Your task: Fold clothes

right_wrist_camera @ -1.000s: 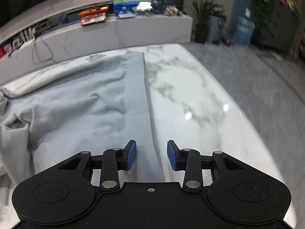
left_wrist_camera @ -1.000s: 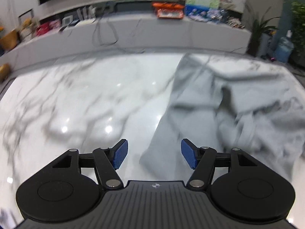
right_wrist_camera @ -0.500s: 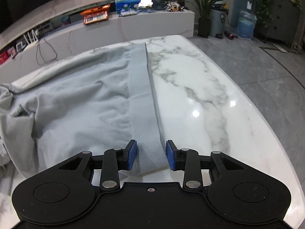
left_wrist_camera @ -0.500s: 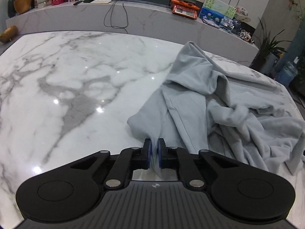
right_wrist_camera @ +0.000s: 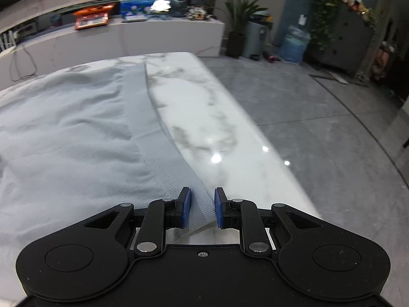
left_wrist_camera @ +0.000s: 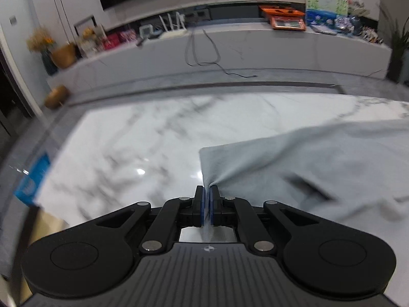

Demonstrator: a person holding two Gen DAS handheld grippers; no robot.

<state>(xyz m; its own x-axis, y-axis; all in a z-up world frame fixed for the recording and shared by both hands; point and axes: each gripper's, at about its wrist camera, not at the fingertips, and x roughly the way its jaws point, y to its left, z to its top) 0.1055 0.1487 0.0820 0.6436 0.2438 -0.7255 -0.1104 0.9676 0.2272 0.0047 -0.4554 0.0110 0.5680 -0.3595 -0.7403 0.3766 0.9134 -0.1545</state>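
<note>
A light grey sweatshirt (left_wrist_camera: 319,163) lies on the white marble table (left_wrist_camera: 127,140). My left gripper (left_wrist_camera: 207,204) is shut on a corner of the sweatshirt and holds it lifted and stretched above the table. In the right wrist view the sweatshirt (right_wrist_camera: 64,133) spreads to the left, with its ribbed hem band (right_wrist_camera: 153,140) running toward me. My right gripper (right_wrist_camera: 202,207) is open, and the near end of the hem band sits between its blue pads (right_wrist_camera: 186,209).
A long marble counter (left_wrist_camera: 230,48) with cables, boxes and ornaments runs behind the table. A blue box (left_wrist_camera: 33,179) sits at the table's left edge. The right table edge (right_wrist_camera: 276,153) drops to a grey floor with plants and a water bottle (right_wrist_camera: 294,43).
My left gripper shut on the sweatshirt corner and has lifted and pulled it leftward. My right gripper moved forward around the hem band and stays open.
</note>
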